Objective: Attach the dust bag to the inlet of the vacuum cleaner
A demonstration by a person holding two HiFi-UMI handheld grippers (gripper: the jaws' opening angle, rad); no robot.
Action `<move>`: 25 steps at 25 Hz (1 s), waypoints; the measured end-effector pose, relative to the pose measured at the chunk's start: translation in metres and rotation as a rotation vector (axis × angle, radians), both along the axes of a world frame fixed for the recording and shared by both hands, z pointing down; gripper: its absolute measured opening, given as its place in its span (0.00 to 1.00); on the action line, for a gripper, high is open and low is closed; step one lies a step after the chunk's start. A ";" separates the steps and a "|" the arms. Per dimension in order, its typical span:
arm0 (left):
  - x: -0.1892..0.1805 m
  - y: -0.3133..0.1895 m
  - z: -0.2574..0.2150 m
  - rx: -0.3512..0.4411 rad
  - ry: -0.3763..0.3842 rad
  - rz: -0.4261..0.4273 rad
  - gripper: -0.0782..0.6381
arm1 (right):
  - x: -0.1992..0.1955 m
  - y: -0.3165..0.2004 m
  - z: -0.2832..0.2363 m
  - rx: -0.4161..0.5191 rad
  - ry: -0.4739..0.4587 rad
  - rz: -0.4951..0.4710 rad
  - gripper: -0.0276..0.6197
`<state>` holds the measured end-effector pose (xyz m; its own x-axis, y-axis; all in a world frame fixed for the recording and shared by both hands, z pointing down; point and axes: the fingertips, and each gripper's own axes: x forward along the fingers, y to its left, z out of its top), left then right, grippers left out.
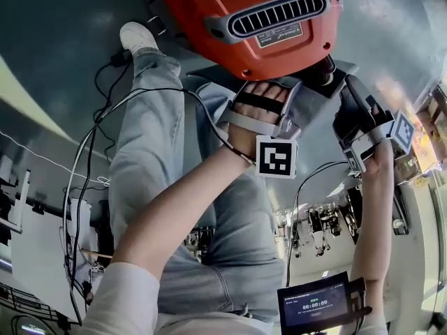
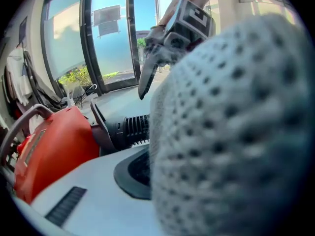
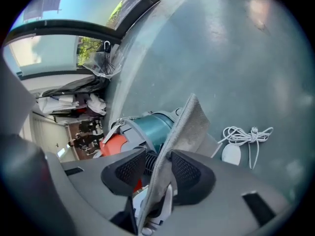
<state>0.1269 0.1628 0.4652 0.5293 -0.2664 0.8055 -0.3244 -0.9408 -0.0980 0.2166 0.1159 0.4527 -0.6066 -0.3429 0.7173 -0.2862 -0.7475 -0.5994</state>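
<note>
Head view only: your grey dotted fabric dust bag point(image 1: 311, 107) sits right under the orange-red plastic vacuum cleaner point(image 1: 258, 19), between your two hands. Also here: blue jeans point(image 1: 150, 152), a white shoe point(image 1: 136, 37), black cables point(image 1: 87, 166), and a small dark screen point(image 1: 314, 304) by your right forearm.
Left gripper view only: bag cloth fills the right half and covers one pad. A black ribbed tube point(image 2: 134, 128) sits beside the vacuum cleaner, with tall glass windows point(image 2: 106, 43) behind.
Right gripper view only: a teal drum point(image 3: 152, 124) shows behind the bag's edge. A white corded puck point(image 3: 231, 155) with a looped white cable point(image 3: 248, 135) lies on the floor.
Left tongs point(image 2: 153, 176): clenched on the dust bag cloth.
Right tongs point(image 3: 157, 171): released, pads parted. The bag's edge stands between them, lying against the right-hand pad with a gap to the other.
Bag place: spanning both your tongs, up against the vacuum cleaner's near end.
Surface: glossy grey-green floor point(image 3: 236, 58); the vacuum cleaner rests on it.
Room: daylight and greenery outside the glass. Clutter is piled along the far wall, too small to make out.
</note>
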 end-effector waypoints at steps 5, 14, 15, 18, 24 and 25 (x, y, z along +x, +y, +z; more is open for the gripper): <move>-0.001 -0.007 0.001 0.046 -0.033 0.026 0.14 | -0.001 0.002 0.031 -0.054 0.152 -0.080 0.22; -0.007 0.001 0.003 -0.127 0.091 -0.111 0.14 | -0.014 -0.002 0.009 -0.106 0.150 0.003 0.14; -0.009 0.000 -0.004 -0.141 0.087 -0.133 0.14 | -0.010 -0.002 0.014 -0.097 0.144 0.023 0.14; -0.009 -0.001 -0.012 -0.221 0.092 -0.188 0.14 | -0.009 -0.005 0.018 -0.068 0.144 0.072 0.14; -0.006 0.002 0.012 -0.412 0.212 -0.285 0.15 | -0.023 -0.011 -0.012 -0.046 0.120 0.116 0.09; -0.005 0.002 0.008 -0.416 0.212 -0.288 0.15 | -0.019 -0.013 -0.008 -0.035 0.119 0.133 0.09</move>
<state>0.1215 0.1648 0.4732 0.6445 -0.1065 0.7572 -0.5466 -0.7566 0.3588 0.1981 0.1032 0.4447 -0.4679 -0.3877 0.7942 -0.2504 -0.8036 -0.5399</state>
